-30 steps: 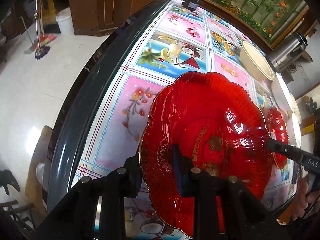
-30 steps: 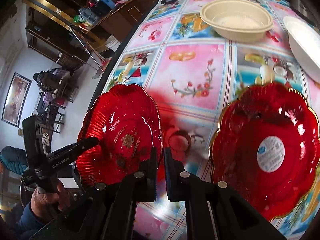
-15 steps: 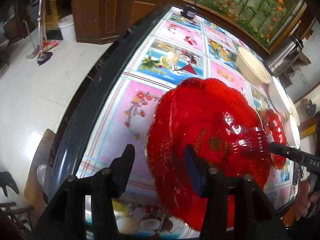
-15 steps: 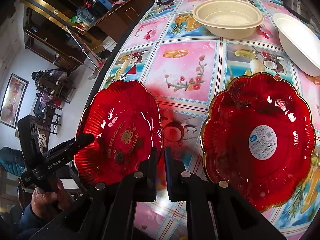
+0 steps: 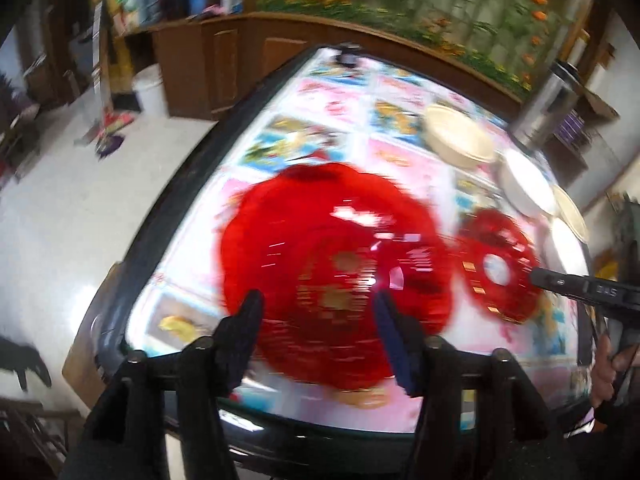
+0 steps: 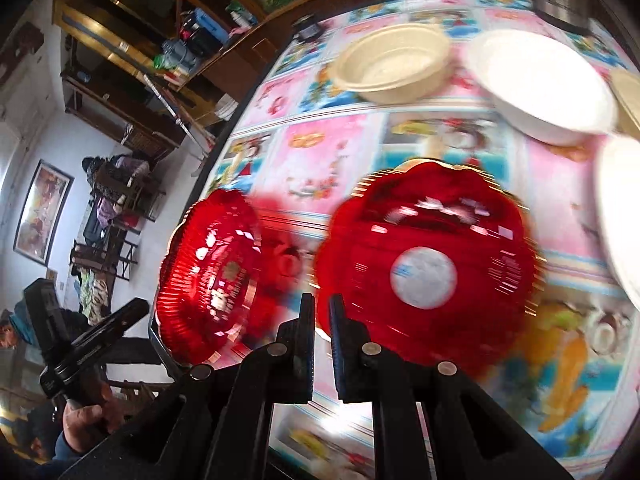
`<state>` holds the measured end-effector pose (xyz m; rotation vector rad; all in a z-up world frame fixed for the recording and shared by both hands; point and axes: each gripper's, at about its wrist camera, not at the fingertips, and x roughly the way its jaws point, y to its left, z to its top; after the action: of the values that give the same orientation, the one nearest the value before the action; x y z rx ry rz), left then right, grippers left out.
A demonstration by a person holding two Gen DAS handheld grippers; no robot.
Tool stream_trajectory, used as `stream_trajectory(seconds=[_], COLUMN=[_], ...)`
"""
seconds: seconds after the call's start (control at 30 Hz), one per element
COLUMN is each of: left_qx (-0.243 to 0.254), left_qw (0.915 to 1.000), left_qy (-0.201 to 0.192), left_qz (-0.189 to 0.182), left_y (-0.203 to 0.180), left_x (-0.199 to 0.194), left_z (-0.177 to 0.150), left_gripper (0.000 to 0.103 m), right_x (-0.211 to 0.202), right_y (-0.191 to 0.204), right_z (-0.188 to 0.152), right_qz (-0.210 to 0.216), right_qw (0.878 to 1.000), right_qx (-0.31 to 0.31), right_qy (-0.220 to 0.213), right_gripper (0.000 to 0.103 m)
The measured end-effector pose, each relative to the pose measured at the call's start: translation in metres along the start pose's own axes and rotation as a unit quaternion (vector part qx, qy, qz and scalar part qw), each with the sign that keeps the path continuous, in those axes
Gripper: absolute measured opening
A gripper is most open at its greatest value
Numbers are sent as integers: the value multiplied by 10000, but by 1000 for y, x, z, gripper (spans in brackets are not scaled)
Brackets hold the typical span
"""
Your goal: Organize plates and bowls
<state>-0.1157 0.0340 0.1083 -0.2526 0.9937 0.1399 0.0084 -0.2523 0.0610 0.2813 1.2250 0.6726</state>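
Observation:
A large red scalloped plate [image 5: 336, 264] with gold lettering lies on the table near its edge. My left gripper [image 5: 318, 300] hovers over its near side, jaws opening. The rim shows between the fingers [image 5: 248, 320], but no pad presses on it. The right wrist view has this plate [image 6: 212, 280] at the left, with the left gripper [image 6: 132, 312] apart from it. A second red plate [image 6: 424, 268], marked by a round white sticker, lies just past my right gripper [image 6: 320, 320], which is shut and empty. That plate [image 5: 496, 268] and the right gripper [image 5: 538, 278] show at the left view's right side.
A beige bowl [image 6: 394, 64] and white bowls [image 6: 544, 84] stand further back on the picture-patterned tablecloth [image 6: 320, 156]. A steel urn [image 5: 548, 104] stands at the far right corner. The dark table rim [image 5: 168, 208] curves along the left, with white floor beyond. A hand [image 6: 84, 416] grips the left tool.
My left jaws have opened off the red plate's rim and the gripper has drawn back and up. The right gripper has also pulled back, staying shut. Both views now blur with motion.

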Motion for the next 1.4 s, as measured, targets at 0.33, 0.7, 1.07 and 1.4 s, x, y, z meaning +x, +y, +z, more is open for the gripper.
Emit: stream_trajectory(seconds=[0.33, 0.7, 1.07, 1.4], left_qx=[796, 1011, 1139, 1412], left_qw=[9901, 9811, 9759, 9649], left_qy=[578, 1050, 1630, 1967], left_qz=[-1003, -1276, -893, -1017], left_y=[-118, -171, -164, -177], left_x=[29, 76, 142, 160], left_z=[15, 55, 96, 81], left_gripper=[62, 75, 60, 55], right_x=[-67, -109, -87, -80], right_y=[-71, -103, -97, -101], right_z=[-15, -21, -18, -19], right_qz=[-258, -440, -297, -343], right_qw=[9971, 9926, 9938, 9908], right_qx=[545, 803, 937, 1216], right_qy=[-459, -800, -510, -493], right_gripper=[16, 32, 32, 32])
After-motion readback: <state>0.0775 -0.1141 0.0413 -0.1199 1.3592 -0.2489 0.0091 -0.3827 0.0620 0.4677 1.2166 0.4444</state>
